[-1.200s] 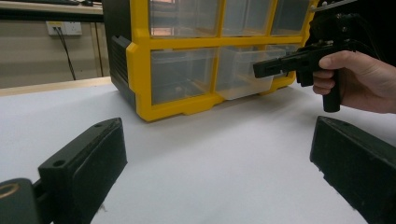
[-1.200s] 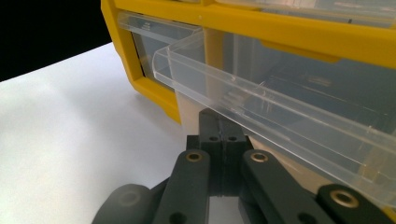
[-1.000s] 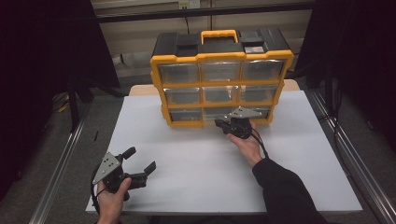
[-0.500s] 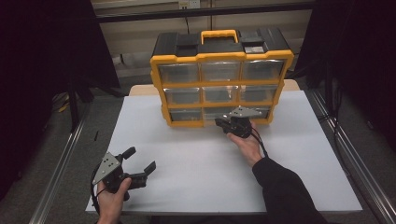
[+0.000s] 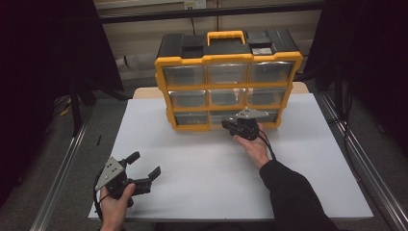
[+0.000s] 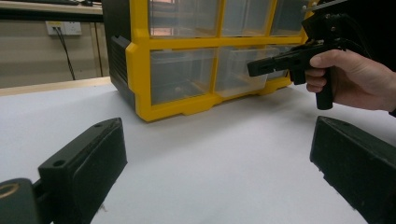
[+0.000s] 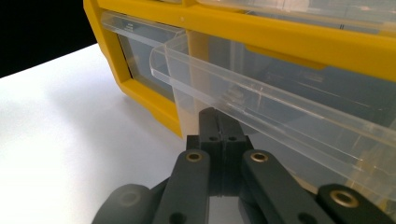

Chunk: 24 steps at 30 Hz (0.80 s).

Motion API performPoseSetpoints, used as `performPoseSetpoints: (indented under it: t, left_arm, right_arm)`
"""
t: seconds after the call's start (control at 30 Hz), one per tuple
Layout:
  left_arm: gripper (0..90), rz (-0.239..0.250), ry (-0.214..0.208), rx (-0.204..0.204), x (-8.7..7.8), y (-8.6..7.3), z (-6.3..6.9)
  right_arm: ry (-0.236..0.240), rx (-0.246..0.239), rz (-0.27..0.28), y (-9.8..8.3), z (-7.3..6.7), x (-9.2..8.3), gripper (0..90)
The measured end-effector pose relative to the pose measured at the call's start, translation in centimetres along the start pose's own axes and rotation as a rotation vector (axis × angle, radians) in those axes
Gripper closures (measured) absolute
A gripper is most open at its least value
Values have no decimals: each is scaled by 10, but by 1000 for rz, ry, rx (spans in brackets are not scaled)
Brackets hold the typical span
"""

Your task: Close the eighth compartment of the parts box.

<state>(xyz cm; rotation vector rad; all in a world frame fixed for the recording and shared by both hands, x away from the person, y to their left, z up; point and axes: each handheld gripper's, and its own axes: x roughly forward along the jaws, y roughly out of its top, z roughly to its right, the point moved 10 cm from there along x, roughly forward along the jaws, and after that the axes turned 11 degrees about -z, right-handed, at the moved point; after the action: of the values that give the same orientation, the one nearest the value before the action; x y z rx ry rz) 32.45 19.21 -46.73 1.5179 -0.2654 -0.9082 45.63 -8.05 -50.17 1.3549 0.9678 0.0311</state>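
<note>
Right gripper had its jaws pressed together at the front of a clear drawer in the bottom row of the yellow organizer; whether they pinched the drawer's lip or just sat under it couldn't be told. That drawer, the middle one of the bottom row, stood pulled partway out. Right hand held the gripper from below, palm up. Left gripper had jaws spread wide, nothing between them, held by the left hand at the near left corner of the white table, well apart from the organizer. Organizer stood upright at the table's far edge, orange handle on top.
</note>
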Motion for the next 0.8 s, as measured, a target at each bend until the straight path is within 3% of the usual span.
performPoseSetpoints:
  t: [0.8]
  left_arm:
    - [35,-3,6,0,0,0,-1]
  right_arm:
    - [-14,15,5,2,5,9,900]
